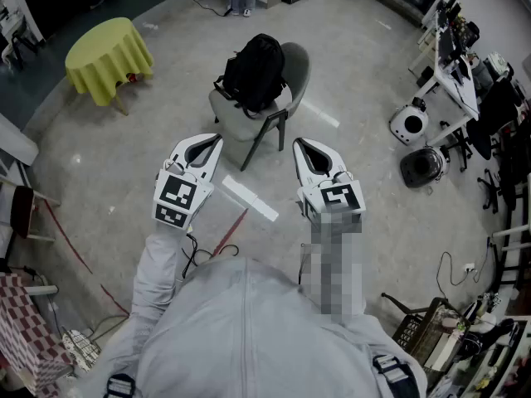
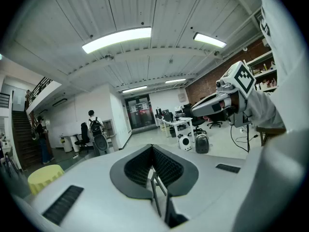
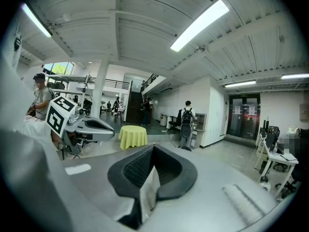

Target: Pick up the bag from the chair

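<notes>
A black backpack (image 1: 253,71) stands upright on the seat of a grey chair (image 1: 294,66), on the floor ahead of me. My left gripper (image 1: 214,142) and right gripper (image 1: 300,146) are held side by side in the air, short of the chair. Both point towards it and neither touches it. Each has its jaws together with nothing between them. The left gripper view shows the left gripper (image 2: 152,147) with the backpack (image 2: 96,128) small and far off at the left. Beyond the right gripper (image 3: 153,146) in its own view, the backpack (image 3: 187,116) is just as distant.
A round table with a yellow-green cloth (image 1: 108,52) stands left of the chair. White desks (image 1: 455,77) and office chairs line the right side, with a white round device (image 1: 408,123) and a dark case (image 1: 423,166) on the floor. A white strip (image 1: 249,197) lies on the floor below the grippers.
</notes>
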Available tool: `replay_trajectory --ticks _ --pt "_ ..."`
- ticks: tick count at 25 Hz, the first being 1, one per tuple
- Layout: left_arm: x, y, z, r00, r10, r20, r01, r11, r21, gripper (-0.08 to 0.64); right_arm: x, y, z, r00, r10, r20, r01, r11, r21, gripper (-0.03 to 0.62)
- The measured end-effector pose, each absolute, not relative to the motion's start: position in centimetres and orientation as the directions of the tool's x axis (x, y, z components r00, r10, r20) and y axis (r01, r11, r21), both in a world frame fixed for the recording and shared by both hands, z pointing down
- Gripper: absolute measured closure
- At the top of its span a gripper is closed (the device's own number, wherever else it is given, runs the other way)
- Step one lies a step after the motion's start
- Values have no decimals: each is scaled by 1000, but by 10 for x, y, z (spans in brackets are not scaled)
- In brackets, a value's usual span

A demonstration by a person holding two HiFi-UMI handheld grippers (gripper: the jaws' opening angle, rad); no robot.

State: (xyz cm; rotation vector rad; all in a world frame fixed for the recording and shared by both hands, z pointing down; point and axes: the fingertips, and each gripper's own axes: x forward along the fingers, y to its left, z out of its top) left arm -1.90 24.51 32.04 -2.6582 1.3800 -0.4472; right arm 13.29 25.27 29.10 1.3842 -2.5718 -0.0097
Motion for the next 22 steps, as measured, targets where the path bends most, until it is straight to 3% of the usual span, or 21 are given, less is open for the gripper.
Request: replay_trajectory --ticks 22 --pt "19 253 354 476 -837 271 -820 -533 -206 554 180 245 324 -588 -779 215 -800 599 -19 581"
